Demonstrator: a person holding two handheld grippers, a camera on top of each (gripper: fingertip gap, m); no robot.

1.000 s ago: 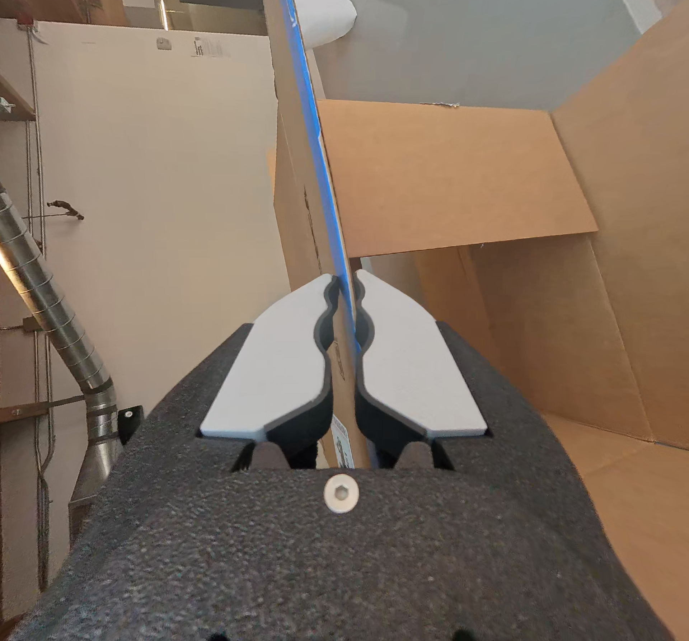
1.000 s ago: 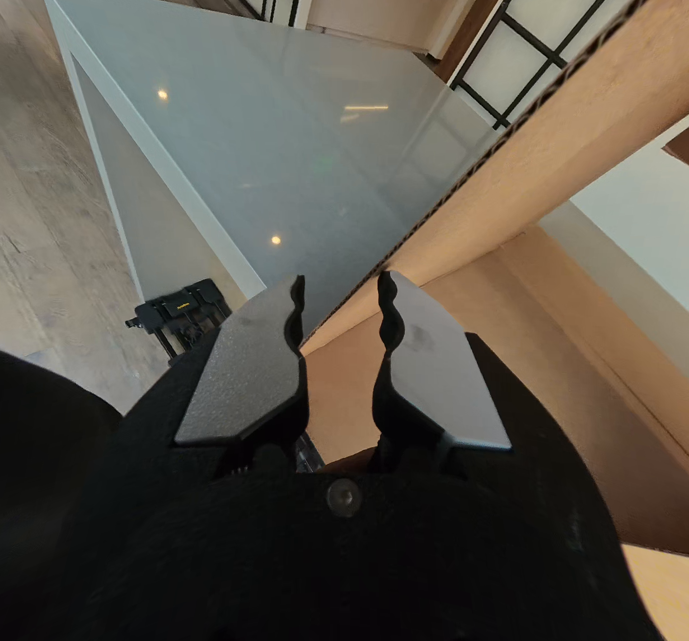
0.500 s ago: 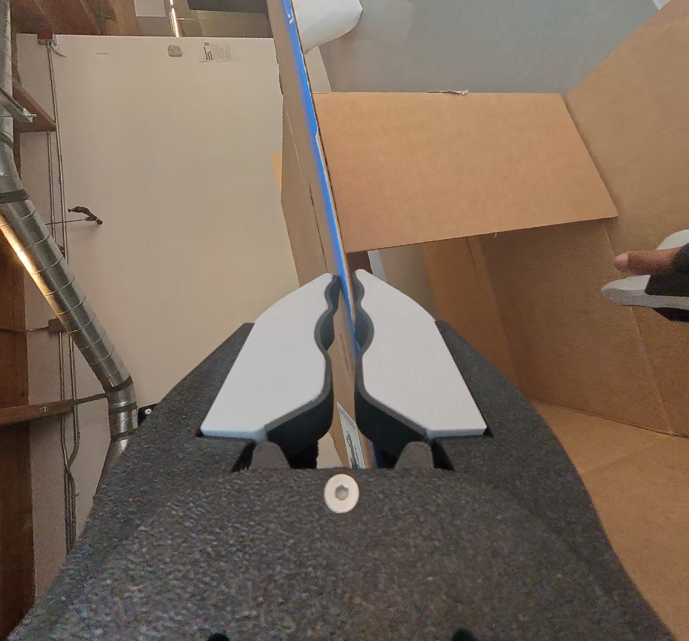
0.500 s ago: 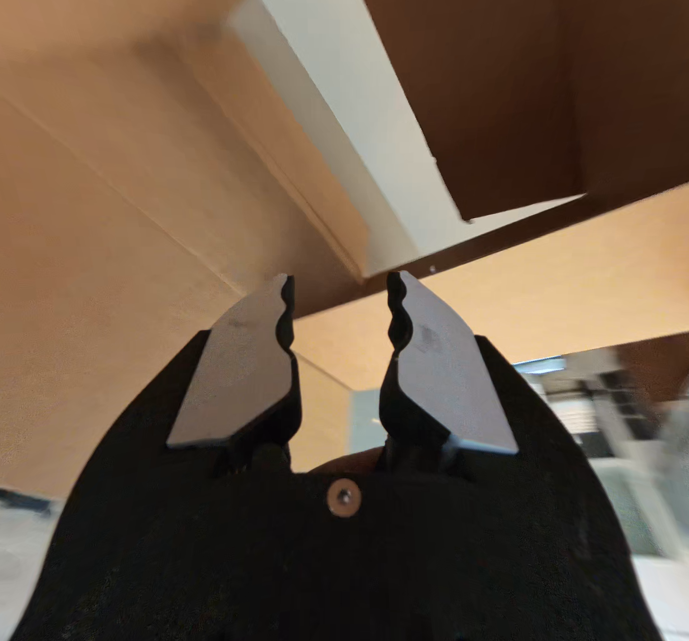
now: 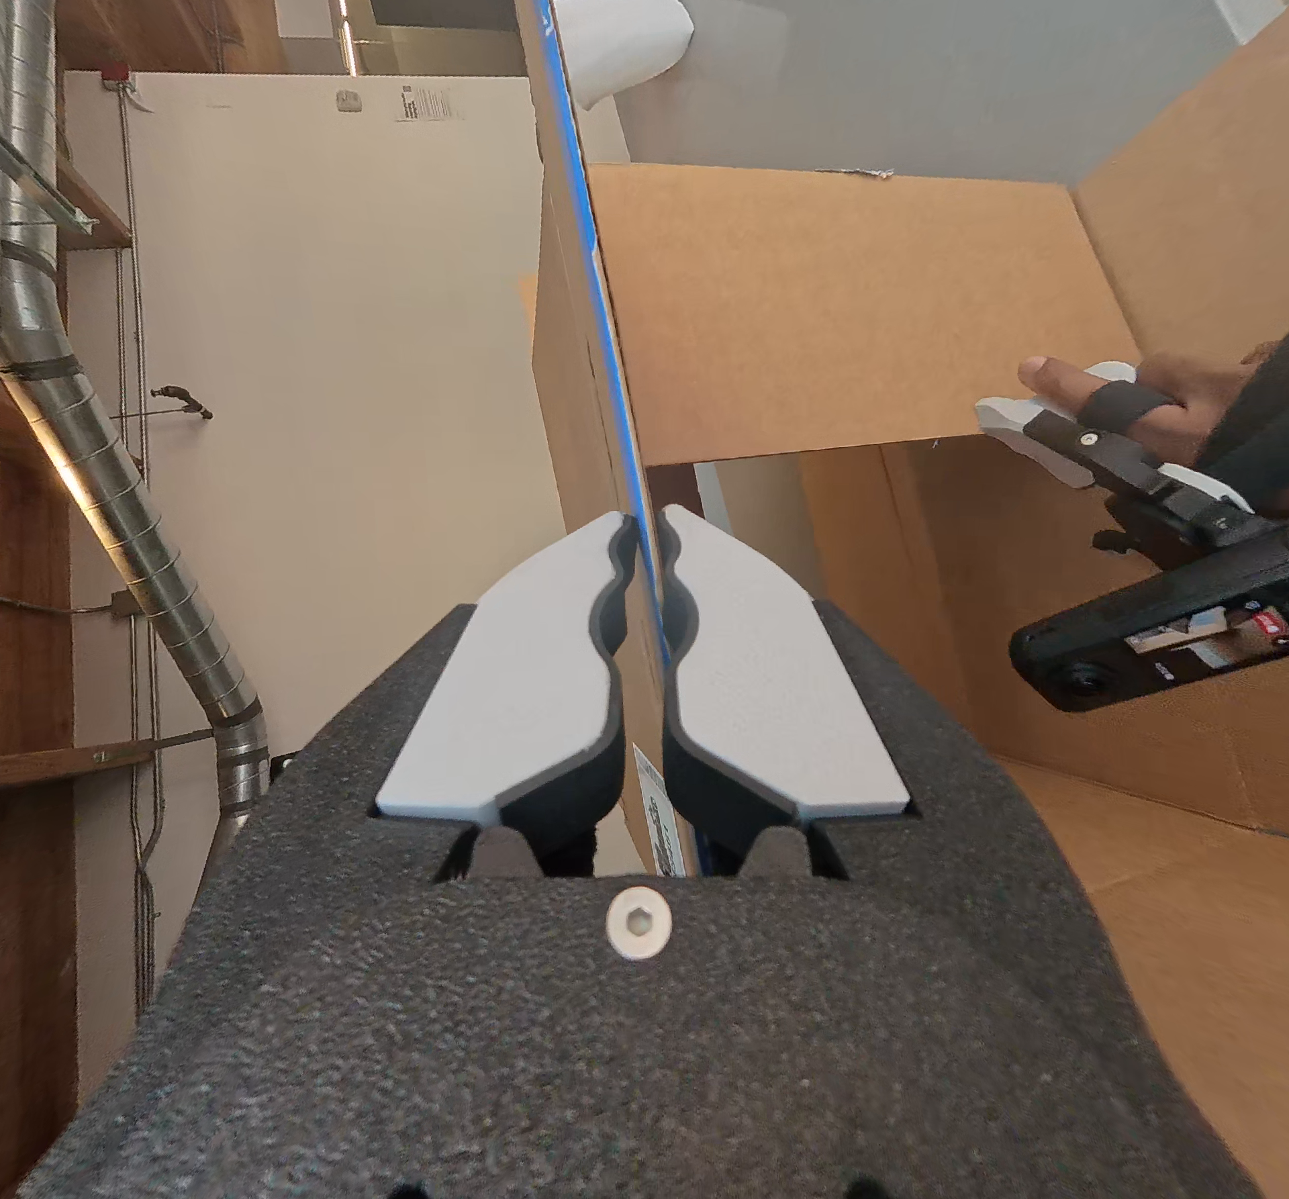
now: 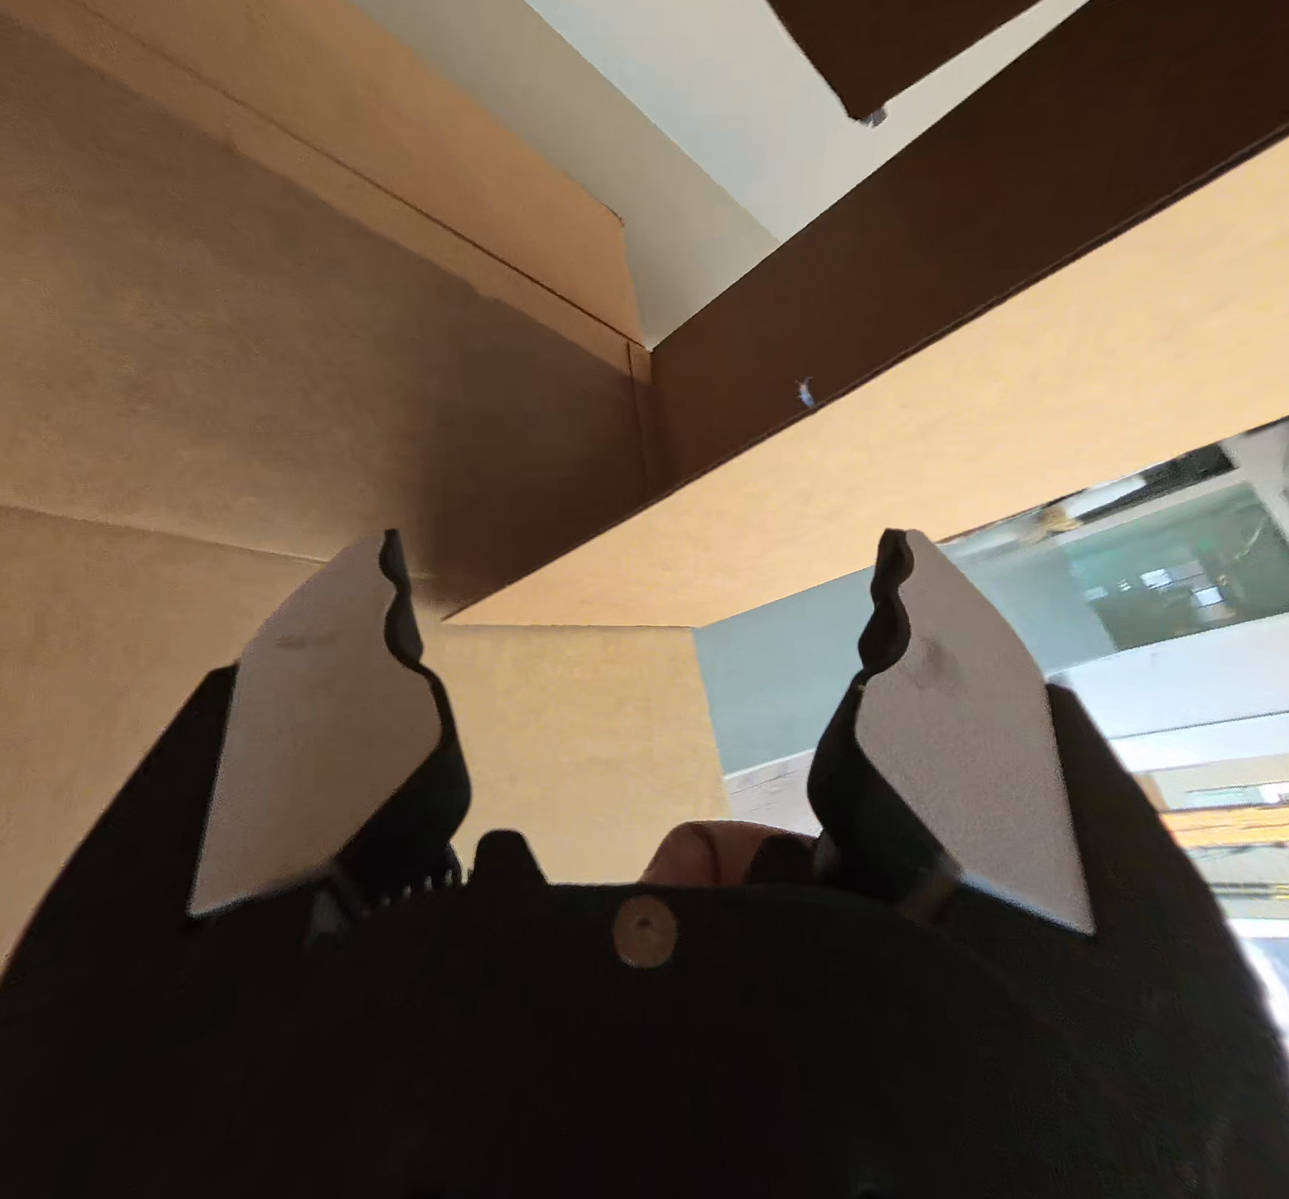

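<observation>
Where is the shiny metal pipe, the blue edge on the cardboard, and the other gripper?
metal pipe [image 5: 132, 517], left wrist view, on its slanted ribbed stretch.
cardboard flap [image 5: 593, 259], left wrist view, on its blue-striped edge.
right gripper [image 5: 1004, 416], left wrist view, at its white fingertips.

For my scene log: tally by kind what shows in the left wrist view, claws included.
Two-finger claws: 2, the left claw shut on the upright brown cardboard panel with the blue edge, and the right claw at the right edge
Large brown cardboard box: 1
Ribbed silver metal duct: 1
White paper roll: 1
Total: 5
</observation>
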